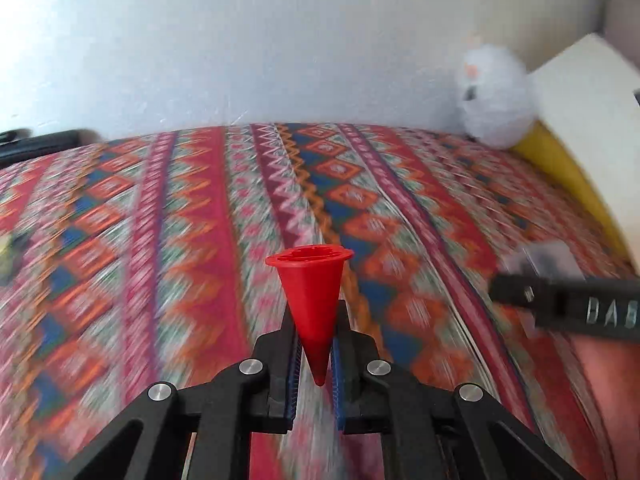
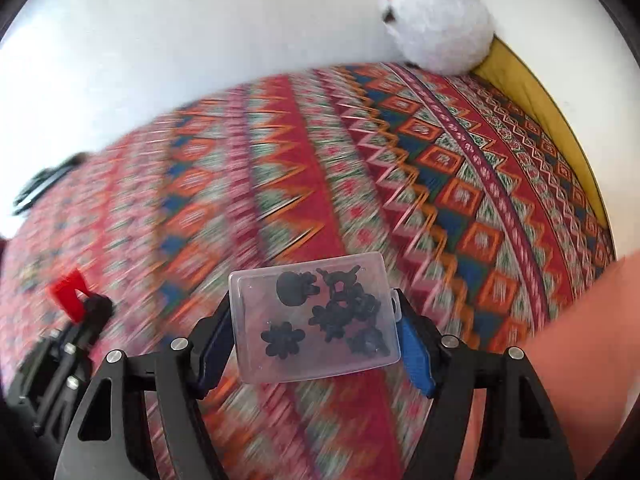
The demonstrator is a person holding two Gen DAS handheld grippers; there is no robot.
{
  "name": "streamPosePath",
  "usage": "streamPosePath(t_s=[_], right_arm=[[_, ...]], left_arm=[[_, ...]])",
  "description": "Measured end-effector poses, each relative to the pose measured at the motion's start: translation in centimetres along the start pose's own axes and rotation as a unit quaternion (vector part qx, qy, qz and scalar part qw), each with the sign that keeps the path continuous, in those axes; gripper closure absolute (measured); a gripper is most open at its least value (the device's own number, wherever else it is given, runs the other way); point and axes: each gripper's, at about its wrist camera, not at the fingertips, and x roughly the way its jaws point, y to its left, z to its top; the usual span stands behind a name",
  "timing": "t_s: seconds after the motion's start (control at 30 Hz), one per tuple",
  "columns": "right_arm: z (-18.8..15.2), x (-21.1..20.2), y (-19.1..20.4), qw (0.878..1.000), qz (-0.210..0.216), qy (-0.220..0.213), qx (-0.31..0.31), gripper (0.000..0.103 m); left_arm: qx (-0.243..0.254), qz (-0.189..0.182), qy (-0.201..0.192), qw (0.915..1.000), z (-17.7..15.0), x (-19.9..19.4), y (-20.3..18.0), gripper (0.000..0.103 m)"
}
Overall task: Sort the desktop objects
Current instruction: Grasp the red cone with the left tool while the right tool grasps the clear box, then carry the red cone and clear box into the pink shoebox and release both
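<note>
A red cone (image 1: 310,296) sits between the blue pads of my left gripper (image 1: 316,310), narrow tip toward the camera and wide rim pointing away. The jaws are shut on its lower part. In the right wrist view the same red cone (image 2: 66,292) and the left gripper (image 2: 90,308) show at the far left. A clear plastic box (image 2: 316,320) holding several small black parts lies crosswise between the fingers of my right gripper (image 2: 312,304). Both blue pads meet its short sides. The box (image 1: 540,258) appears blurred at the right of the left wrist view.
A patterned red, orange and blue cloth (image 1: 180,220) covers the surface. A white fluffy ball (image 2: 436,20) rests at the back right against the wall, beside a yellow and white cushion (image 1: 560,168). A black object (image 1: 40,140) lies at the back left. A bare forearm (image 2: 580,360) fills the right.
</note>
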Motion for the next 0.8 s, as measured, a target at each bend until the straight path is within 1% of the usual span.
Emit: streamPosePath(t_s=[0.07,0.17,0.27,0.33,0.43,0.57,0.7,0.8], right_arm=[[-3.2,-4.0,1.6,0.999,0.024,-0.019,-0.013,0.028],[-9.2,-9.1,3.5,0.997,0.057,-0.038,-0.029,0.028],[-16.2,-14.1,5.0,0.994,0.087,-0.049,-0.043,0.028],[-20.8,-16.9,5.8,0.992,0.098,-0.053,-0.052,0.028],[-27.2,-20.3,6.1,0.991,0.101,-0.055,-0.066,0.028],[-35.1,-24.5,5.6,0.989,0.112,-0.051,-0.077,0.028],[-40.5,-27.6,4.2,0.988,0.116,-0.062,-0.079,0.028],[-43.9,-30.5,3.6,0.987,0.118,-0.074,-0.083,0.028]], left_arm=[[0.007,0.002,-0.003,1.0000,-2.1,-4.6,0.8,0.096],[0.008,0.008,0.003,0.9999,-5.7,-11.5,1.5,0.096],[0.008,0.021,0.004,0.9997,-9.7,-17.9,1.0,0.096],[0.014,0.031,0.000,0.9994,-12.4,-21.4,0.2,0.096],[0.022,0.040,-0.003,0.9990,-16.5,-26.4,-1.0,0.095],[0.019,0.024,-0.005,0.9995,-21.2,-31.8,-1.8,0.095],[0.014,-0.004,-0.013,0.9998,-24.1,-36.1,-2.3,0.095],[0.012,-0.026,-0.021,0.9994,-26.1,-39.3,-2.7,0.095]])
